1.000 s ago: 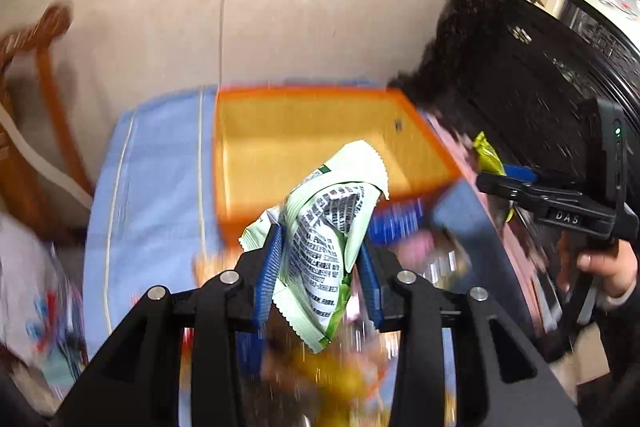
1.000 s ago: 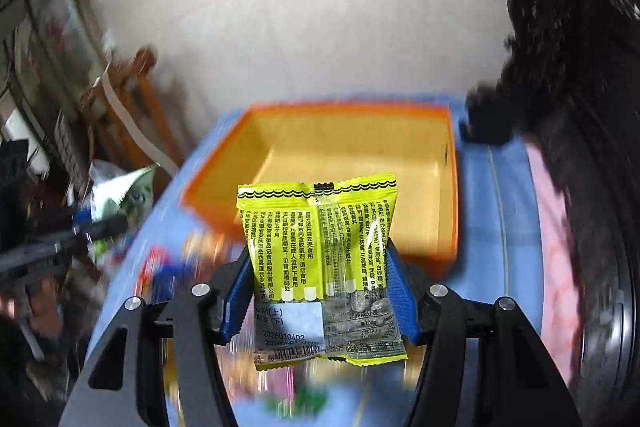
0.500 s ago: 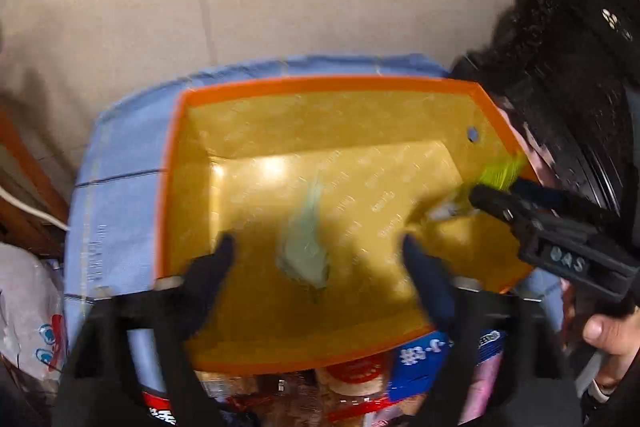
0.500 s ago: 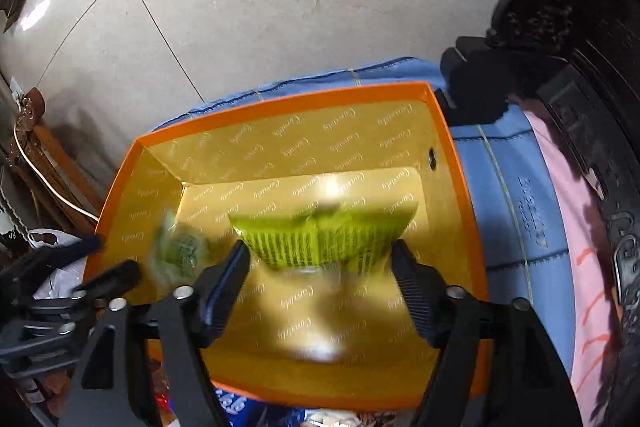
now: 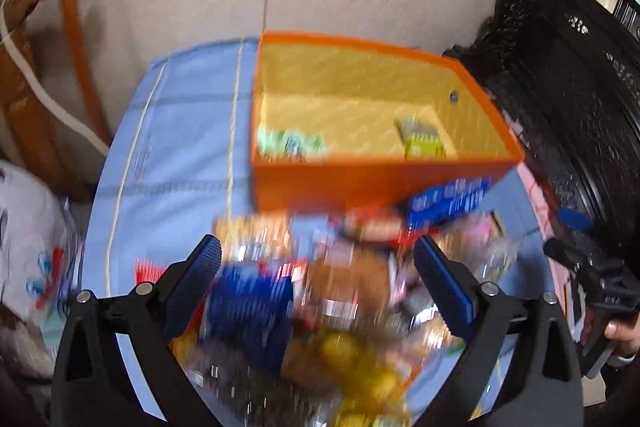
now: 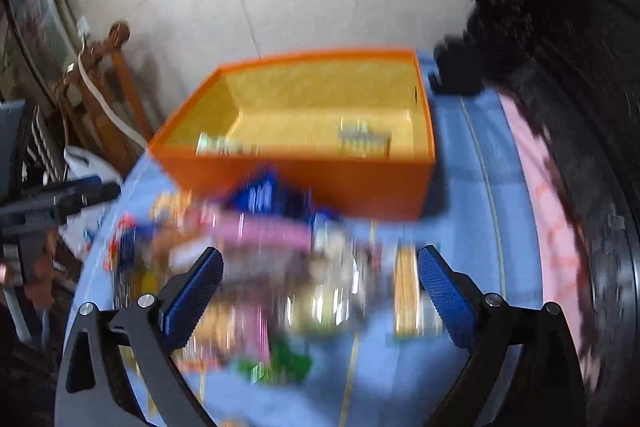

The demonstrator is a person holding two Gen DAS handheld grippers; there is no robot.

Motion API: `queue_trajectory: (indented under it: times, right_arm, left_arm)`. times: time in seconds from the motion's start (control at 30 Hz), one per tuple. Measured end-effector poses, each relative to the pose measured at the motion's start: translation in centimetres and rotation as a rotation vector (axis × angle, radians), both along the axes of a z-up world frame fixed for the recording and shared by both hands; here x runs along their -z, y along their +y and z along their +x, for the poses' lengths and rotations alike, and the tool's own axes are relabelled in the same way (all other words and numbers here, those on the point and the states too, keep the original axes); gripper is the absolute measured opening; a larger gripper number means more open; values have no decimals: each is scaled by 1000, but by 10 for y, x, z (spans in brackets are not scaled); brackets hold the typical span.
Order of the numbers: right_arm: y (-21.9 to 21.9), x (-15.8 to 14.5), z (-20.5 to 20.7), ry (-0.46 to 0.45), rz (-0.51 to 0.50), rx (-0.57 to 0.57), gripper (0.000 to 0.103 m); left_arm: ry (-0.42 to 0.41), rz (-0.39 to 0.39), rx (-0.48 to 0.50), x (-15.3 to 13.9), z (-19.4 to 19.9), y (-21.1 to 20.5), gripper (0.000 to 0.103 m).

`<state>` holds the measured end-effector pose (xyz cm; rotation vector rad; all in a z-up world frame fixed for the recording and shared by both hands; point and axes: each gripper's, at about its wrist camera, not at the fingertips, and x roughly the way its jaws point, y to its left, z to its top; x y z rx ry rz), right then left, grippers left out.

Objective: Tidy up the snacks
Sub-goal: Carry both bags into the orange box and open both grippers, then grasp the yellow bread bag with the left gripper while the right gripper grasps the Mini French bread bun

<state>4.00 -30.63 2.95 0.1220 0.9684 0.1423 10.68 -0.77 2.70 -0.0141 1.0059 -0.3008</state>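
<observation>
Both jaws stand spread wide with nothing between them: the left hand-held gripper [image 5: 318,277] and the right hand-held gripper [image 6: 320,281] hang over a blurred heap of snacks [image 5: 340,287] on the blue-clothed bench [image 5: 176,131]. Behind the heap sits the orange box [image 5: 360,183], holding a green packet [image 5: 288,145] (left side) and a yellow packet [image 5: 422,141] toward the right.
</observation>
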Motion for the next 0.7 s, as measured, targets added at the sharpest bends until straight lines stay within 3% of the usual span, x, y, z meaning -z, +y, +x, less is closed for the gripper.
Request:
queue_trajectory:
  times: [0.1, 0.23, 0.33, 0.43, 0.53, 0.7]
  right_arm:
    - [13, 14, -33, 79, 38, -82, 99]
    - [54, 39, -80, 172, -45, -311, 99]
    - [78, 60, -104, 233, -85, -406, 99]
    - [98, 80, -113, 290, -127, -449, 99]
    - [109, 97, -112, 318, -161, -418, 99]
    - [124, 108, -107, 301, -215, -391, 96]
  left_arm:
    - [33, 25, 0, 15, -30, 9, 95]
    - [88, 66, 35, 37, -62, 13, 95]
    - [111, 91, 67, 47, -82, 14, 95]
    - [141, 114, 72, 54, -93, 12, 95]
    - [148, 108, 65, 55, -97, 14, 95]
    - [163, 109, 54, 56, -104, 16, 95]
